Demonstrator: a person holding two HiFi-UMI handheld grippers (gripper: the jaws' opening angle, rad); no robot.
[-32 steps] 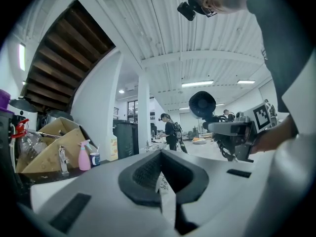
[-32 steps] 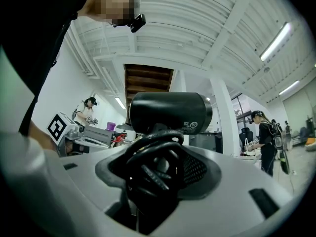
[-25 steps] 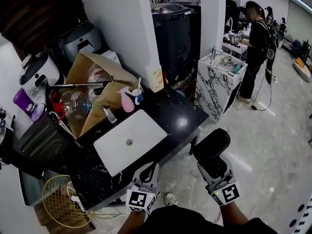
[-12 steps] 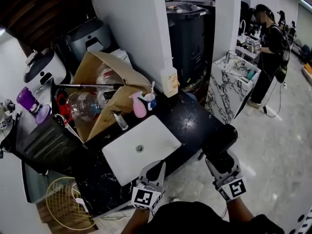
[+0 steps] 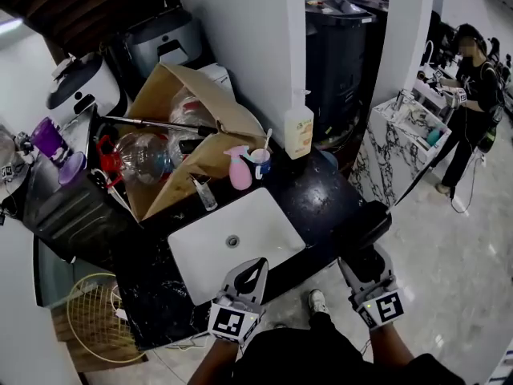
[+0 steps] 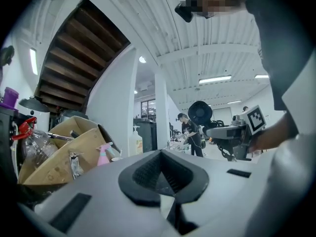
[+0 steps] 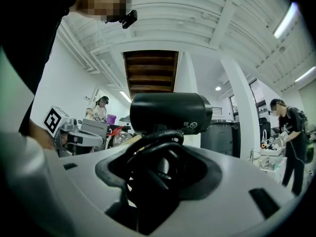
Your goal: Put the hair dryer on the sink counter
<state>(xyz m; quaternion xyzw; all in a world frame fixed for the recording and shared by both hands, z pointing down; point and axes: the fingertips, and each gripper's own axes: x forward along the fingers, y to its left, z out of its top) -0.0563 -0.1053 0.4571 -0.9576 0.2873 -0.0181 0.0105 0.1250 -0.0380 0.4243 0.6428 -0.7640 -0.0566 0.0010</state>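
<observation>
The tabletop (image 5: pixel 321 203) is black stone, w/ a white rectangular basin (image 5: pixel 240 247) set in its middle. Along the back edge stand, L to R: a faucet (image 5: pixel 204 192), a pink spray bottle (image 5: pixel 240 169), a cup (image 5: pixel 260 165) w/ toothbrush inside, and a pump bottle (image 5: pixel 299 131).

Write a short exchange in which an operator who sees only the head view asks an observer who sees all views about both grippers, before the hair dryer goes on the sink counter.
Operator: From above, the hair dryer hides the right gripper. Are its jaws closed on it?
Observer: Yes. The right gripper view shows the jaws shut on the dryer, with a black cord coiled round the part they hold.
Operator: And the left gripper?
Observer: The left gripper view shows its jaws together with nothing between them.
</observation>
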